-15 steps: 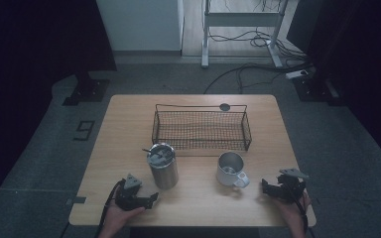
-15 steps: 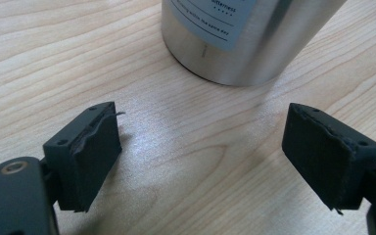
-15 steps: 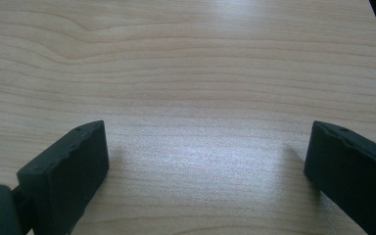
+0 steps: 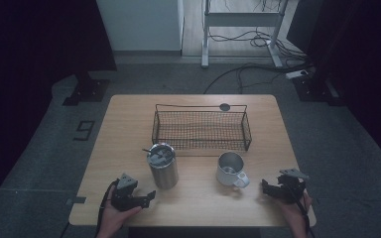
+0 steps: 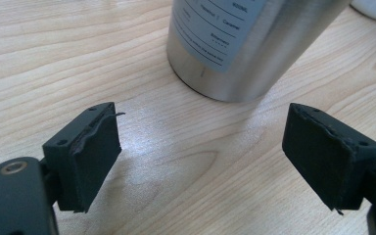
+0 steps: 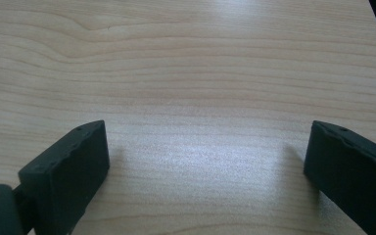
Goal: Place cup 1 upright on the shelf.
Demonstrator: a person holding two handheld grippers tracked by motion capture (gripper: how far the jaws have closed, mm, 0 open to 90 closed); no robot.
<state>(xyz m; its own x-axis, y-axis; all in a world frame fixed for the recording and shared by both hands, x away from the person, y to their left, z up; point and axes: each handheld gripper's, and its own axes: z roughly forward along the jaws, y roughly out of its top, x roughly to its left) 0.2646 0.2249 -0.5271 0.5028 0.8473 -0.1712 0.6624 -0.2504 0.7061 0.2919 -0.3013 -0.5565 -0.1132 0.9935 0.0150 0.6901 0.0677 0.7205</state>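
High view shows the cylindrical brushed-steel tumbler (image 4: 162, 166) standing on the light wooden table (image 4: 129, 124) just beyond the left gripper (image 4: 146, 197), jaws wide and empty (likewise the right gripper (image 4: 267, 187), near the white mug (image 4: 230, 169)).

light: dim high view, dark edges — sheen: table (image 6: 210, 156) glare patch — focus: both close views soft

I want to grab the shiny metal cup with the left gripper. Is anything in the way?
No. In the left gripper view the left gripper has its fingers wide apart, with bare wooden table between them and the steel tumbler just ahead. Nothing visible blocks the way.
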